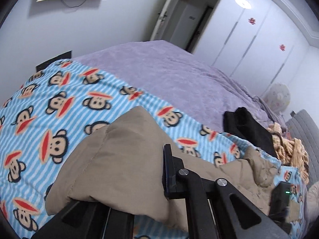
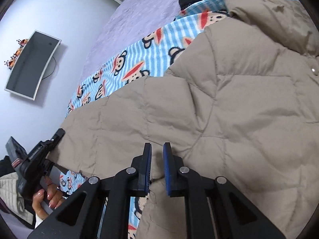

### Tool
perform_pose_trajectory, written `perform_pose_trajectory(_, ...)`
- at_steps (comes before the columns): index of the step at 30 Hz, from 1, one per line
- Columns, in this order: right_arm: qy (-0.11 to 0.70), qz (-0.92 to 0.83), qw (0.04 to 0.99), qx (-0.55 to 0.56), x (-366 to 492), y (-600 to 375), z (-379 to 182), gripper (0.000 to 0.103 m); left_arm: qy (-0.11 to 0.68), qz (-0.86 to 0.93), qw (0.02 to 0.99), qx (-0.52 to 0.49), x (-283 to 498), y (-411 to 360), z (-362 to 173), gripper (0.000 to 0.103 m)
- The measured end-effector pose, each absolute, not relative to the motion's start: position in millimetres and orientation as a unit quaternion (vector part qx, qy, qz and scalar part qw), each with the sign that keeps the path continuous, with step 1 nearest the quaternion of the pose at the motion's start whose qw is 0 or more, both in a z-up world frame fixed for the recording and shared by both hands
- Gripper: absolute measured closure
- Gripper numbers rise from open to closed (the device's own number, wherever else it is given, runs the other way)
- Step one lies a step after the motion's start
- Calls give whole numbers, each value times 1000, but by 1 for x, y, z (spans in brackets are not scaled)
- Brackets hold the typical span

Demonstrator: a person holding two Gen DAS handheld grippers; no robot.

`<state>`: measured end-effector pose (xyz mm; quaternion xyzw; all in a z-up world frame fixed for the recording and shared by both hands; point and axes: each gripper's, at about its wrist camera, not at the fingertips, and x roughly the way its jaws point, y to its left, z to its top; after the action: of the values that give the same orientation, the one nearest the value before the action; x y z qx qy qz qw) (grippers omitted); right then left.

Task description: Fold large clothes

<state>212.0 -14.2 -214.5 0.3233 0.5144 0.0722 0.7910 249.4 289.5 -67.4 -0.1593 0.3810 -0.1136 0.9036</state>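
A tan quilted puffer coat lies on a blue striped monkey-print blanket on the bed. In the left wrist view a corner of the coat bulges between my left gripper's fingers; the right finger presses on it and the left finger is hidden under the cloth. My right gripper has its blue-padded fingers nearly together on the coat's front edge, pinching a fold. The left gripper also shows in the right wrist view, held by a hand at the coat's hem.
A purple bedspread covers the far bed. Black clothing and a tan knitted item lie at the right. A wall TV, a door and white wardrobes stand around.
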Motion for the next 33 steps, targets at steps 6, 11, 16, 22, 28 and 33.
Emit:
perform_pose_trajectory(6, 545, 82, 757, 351, 222, 3, -260, 93, 380, -249, 883, -121, 239, 192, -36, 95)
perform_pose_trajectory(11, 540, 109, 736, 394, 217, -12, -259, 93, 399, -323, 852, -104, 231, 101, -37, 95)
perform_pose_trajectory(16, 464, 58, 756, 458, 150, -100, -226, 93, 433, -366, 824, -12, 206, 3, -66, 94)
perform_pose_trajectory(22, 459, -54, 769, 442, 74, -186, -213, 93, 472, -352, 799, 122, 165, -57, -149, 94)
perform_pose_trajectory(28, 466, -78, 764, 440, 47, -210, -216, 93, 482, -331, 798, 145, 154, -54, -175, 94)
perform_pose_trajectory(33, 478, -72, 772, 414, 58, -211, -205, 92, 490, -336, 794, 129, 156, -47, -164, 93)
